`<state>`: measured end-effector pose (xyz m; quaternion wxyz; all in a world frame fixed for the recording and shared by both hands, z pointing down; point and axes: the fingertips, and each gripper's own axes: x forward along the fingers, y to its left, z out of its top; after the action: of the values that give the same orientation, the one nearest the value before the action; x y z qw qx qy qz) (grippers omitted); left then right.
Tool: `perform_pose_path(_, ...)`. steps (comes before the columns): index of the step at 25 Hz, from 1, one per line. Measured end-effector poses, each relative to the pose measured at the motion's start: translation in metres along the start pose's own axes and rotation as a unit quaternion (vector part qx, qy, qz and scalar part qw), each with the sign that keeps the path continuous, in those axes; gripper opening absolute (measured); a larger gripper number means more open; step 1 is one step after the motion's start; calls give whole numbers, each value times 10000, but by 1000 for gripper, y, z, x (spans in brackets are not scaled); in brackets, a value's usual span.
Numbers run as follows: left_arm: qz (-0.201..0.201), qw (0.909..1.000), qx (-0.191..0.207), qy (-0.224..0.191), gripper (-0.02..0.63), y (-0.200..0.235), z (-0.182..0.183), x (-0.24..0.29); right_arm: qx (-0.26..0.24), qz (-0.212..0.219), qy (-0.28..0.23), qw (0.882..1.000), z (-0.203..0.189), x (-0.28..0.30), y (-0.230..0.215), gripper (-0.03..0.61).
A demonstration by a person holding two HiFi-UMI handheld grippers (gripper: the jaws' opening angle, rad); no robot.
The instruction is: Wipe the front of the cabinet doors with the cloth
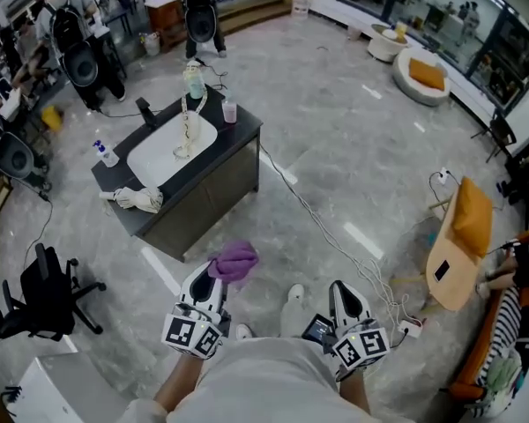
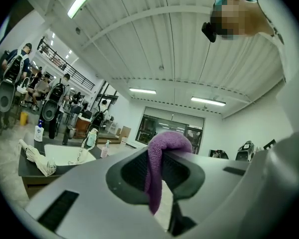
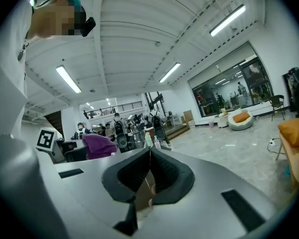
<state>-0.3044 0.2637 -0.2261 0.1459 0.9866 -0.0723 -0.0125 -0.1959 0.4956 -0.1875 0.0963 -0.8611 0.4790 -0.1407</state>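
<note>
Grey marbled floor (image 1: 335, 148) of a large open hall forms the setting, with seated people and equipment along the far edge.

1. Cabinet (image 1: 216, 192): freestanding unit with a dark top and a white basin (image 1: 167, 148). On the top are a crumpled white rag (image 1: 139, 199), a spray bottle (image 1: 106, 153) and a pink cup (image 1: 229, 111). The door fronts face the person and are in shade. Their condition cannot be judged from here.

2. Left claw (image 1: 213, 276): jaws clamped on a purple cloth (image 1: 234, 261). The left gripper view shows the cloth (image 2: 159, 168) pinched between the pads, bunched above them and trailing below. It is held in the air in front of the person, well apart from the cabinet.

3. Right claw (image 1: 339, 287): the right gripper view shows its jaws (image 3: 149, 176) together with nothing between them. It is held level with the left one, close to the body.

4. Progress: the cloth is in hand, so pick-up is complete. The person stands short of the cabinet with open floor between. No contact with the doors is evident, so in my judgement wiping has not begun. Outstanding steps are to close the gap, lower the cloth to door height, and pass it across each door front.

5. Hazard: a cable (image 1: 326, 236) runs over the floor to the right of the approach.
</note>
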Motion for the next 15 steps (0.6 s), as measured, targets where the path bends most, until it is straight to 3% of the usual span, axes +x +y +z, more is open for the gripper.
perform_pose_path(11,1001,9938,157,-451,52,-22,15,121,-553,1052,-54,9929,77,105,-117,26)
perform_pose_path(15,1216,9915,188,-414,52,-36,2,160,-808,1210,15,9894,87,133,-161,26)
